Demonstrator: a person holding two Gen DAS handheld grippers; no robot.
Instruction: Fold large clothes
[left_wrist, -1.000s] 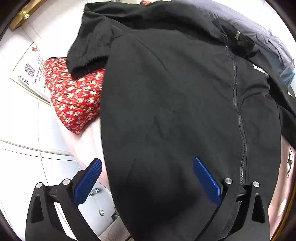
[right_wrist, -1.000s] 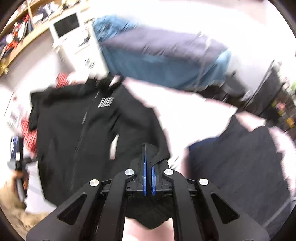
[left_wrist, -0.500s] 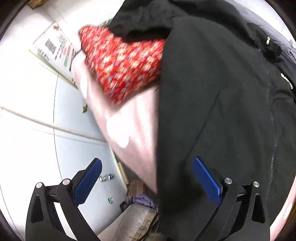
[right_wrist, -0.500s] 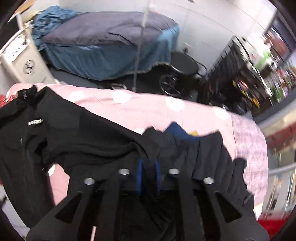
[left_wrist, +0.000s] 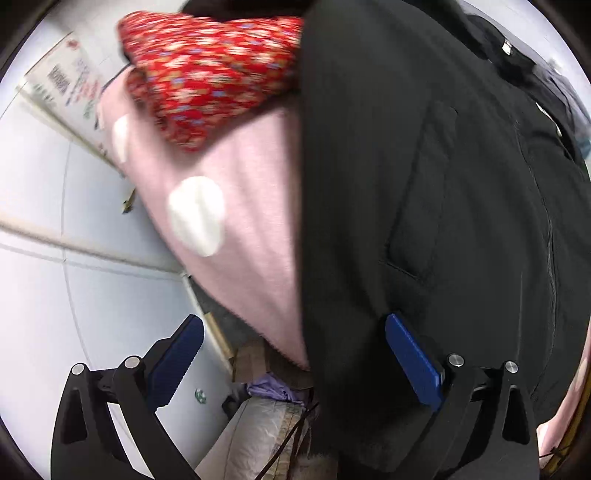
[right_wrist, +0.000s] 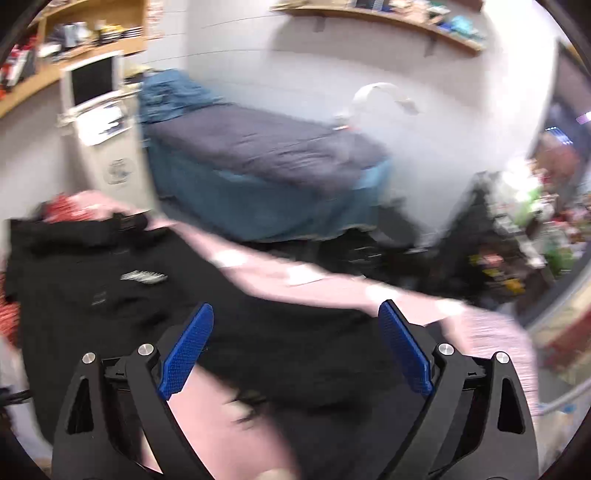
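Note:
A large black zip jacket lies spread on a pink bed sheet with white dots. My left gripper is open and empty at the jacket's lower left edge, its right pad over the black cloth and its left pad over the floor. In the right wrist view the jacket lies flat with a sleeve stretched to the right. My right gripper is open and empty just above that sleeve. The view is blurred.
A red floral cloth lies by the jacket's upper left. White floor tiles and bags under the bed lie to the left. A blue massage bed, a white machine and a dark shelf rack stand behind.
My right gripper has opened and let go of the jacket sleeve it was shut on, and its view swung up. My left gripper has moved left toward the jacket's edge, still open.

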